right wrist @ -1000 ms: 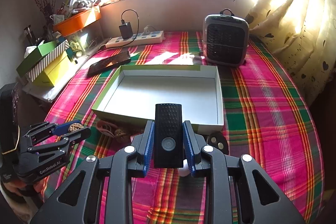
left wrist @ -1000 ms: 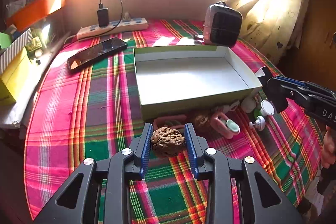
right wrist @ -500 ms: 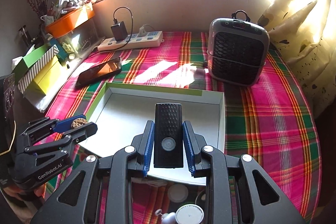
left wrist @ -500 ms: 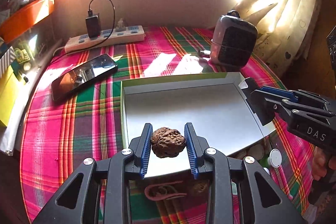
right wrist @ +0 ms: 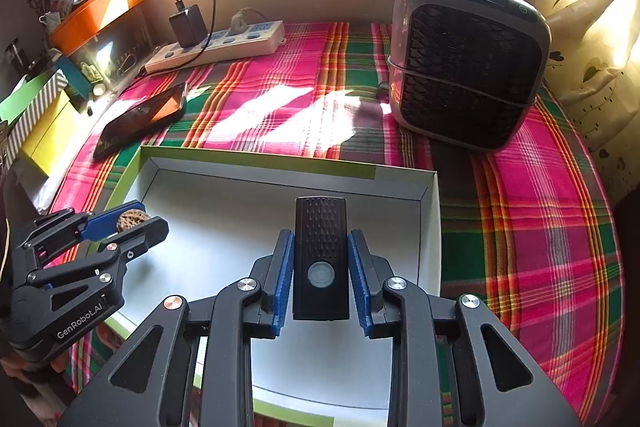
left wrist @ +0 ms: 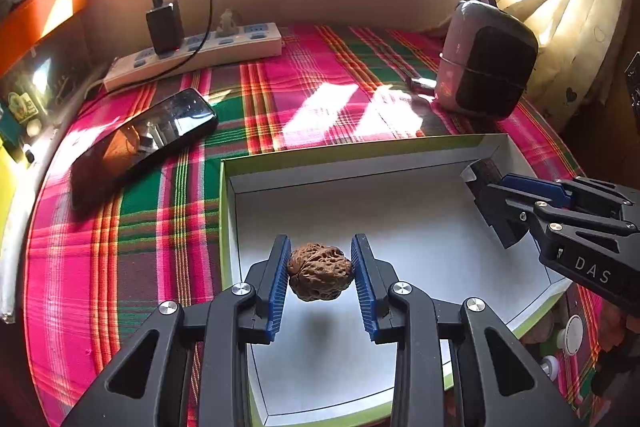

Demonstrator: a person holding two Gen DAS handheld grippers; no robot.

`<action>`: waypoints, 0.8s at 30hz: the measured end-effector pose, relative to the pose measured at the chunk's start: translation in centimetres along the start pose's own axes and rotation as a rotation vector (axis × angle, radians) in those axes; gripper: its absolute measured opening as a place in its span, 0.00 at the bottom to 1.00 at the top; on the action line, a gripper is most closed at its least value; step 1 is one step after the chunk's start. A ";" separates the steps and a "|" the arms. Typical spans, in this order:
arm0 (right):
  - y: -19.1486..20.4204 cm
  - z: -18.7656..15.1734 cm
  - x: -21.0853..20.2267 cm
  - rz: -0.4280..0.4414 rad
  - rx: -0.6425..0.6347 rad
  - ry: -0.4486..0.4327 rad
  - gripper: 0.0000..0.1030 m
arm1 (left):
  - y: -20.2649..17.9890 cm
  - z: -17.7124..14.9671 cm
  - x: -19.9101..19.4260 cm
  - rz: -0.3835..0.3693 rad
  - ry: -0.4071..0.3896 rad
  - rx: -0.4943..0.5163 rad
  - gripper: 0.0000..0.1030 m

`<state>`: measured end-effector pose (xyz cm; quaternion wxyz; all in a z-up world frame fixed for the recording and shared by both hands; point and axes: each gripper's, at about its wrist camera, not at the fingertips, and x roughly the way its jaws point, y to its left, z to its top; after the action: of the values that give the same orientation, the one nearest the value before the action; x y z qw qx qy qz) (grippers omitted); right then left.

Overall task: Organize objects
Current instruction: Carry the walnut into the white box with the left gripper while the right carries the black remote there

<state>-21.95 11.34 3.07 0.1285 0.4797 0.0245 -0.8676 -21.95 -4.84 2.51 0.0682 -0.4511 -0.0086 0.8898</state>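
The left gripper (left wrist: 320, 269) clamps a walnut (left wrist: 320, 271) above the white floor of the green-edged box (left wrist: 360, 151), its shadow beneath. The right gripper (right wrist: 320, 267) pinches a black remote (right wrist: 321, 255) over the same box. Beyond, on the plaid tablecloth (right wrist: 540, 227), lie a phone (left wrist: 140, 143), a heater (right wrist: 468, 67) and a power strip (left wrist: 200, 53).

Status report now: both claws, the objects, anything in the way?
Left claw shut on walnut. Right claw shut on black remote. Both over open box; box floor bare.
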 end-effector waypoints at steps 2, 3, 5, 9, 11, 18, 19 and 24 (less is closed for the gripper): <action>-0.2 0.3 0.5 -0.005 -0.002 0.007 0.28 | 0.0 0.2 0.5 0.008 0.011 0.006 0.28; -0.3 0.3 0.6 -0.010 0.001 0.010 0.28 | 0.1 0.3 0.7 0.008 0.012 0.004 0.28; -0.4 0.4 0.9 -0.013 0.004 0.010 0.28 | 0.2 0.4 1.0 0.009 0.012 0.001 0.28; -0.2 0.5 1.2 -0.026 -0.006 0.006 0.28 | 0.2 0.6 1.4 0.015 0.007 0.010 0.28; -0.1 0.6 1.2 -0.031 -0.011 0.000 0.28 | 0.2 0.7 1.5 0.014 0.003 0.005 0.28; -0.1 0.5 1.3 -0.032 0.002 -0.011 0.28 | -0.1 0.7 1.8 0.029 -0.005 0.026 0.28; -0.1 0.5 1.3 -0.031 0.003 -0.012 0.28 | -0.1 0.7 1.8 0.027 -0.006 0.022 0.28; -0.1 0.3 1.3 -0.029 0.009 -0.014 0.28 | -0.3 0.6 1.9 0.036 -0.003 0.032 0.29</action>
<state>-22.84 11.09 2.16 0.1141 0.4739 0.0267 -0.8727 -23.54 -4.31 1.41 0.0595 -0.4489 0.0137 0.8915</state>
